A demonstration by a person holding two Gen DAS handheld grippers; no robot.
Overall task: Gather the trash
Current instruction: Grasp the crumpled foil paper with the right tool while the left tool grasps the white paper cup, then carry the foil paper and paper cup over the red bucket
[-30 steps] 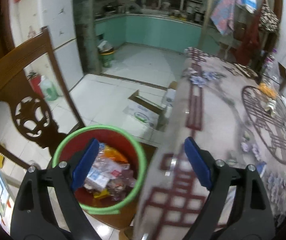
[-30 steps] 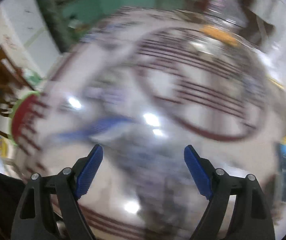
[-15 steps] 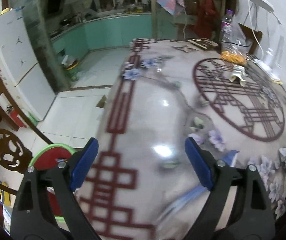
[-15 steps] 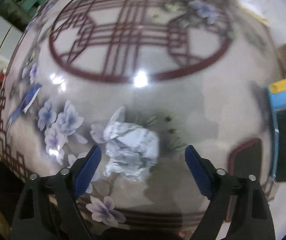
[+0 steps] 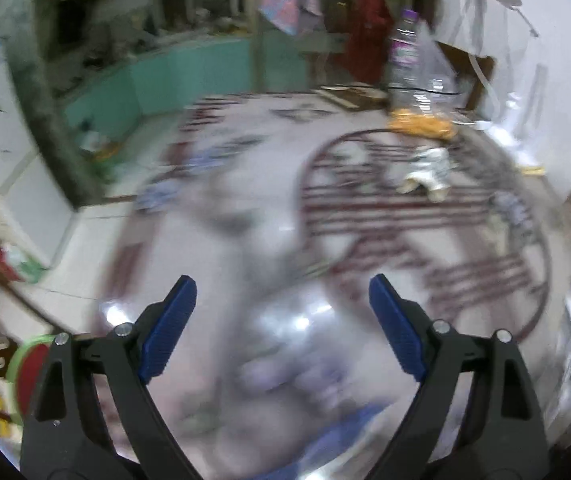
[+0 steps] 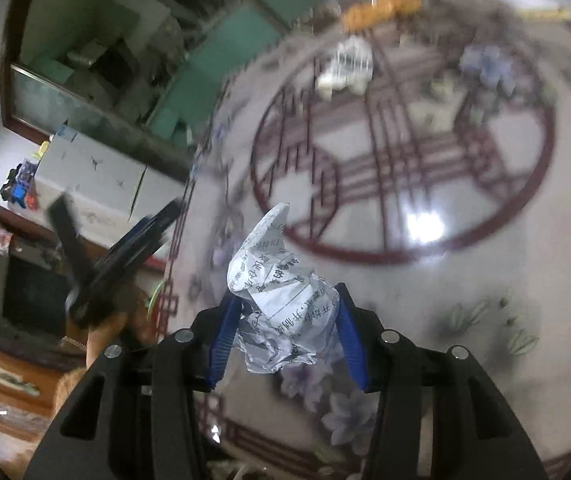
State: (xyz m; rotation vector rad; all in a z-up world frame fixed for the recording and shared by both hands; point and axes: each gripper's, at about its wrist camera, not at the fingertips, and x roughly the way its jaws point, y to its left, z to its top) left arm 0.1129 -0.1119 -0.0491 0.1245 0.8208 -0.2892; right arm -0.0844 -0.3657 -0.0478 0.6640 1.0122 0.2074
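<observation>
While jaws close on crumpled paper (image 6: 281,304), right hand-held gripper (image 6: 283,334) overhangs glossy patterned table (image 6: 485,280)

Crumpled printed paper (image 6: 281,304) between fingers (image 6: 223,334)

Upper left of my left view I see teal kitchen cabinets (image 5: 189,76); white floor tiles (image 5: 97,236) run below, glossy patterned table (image 5: 245,240) filling the centre.
</observation>
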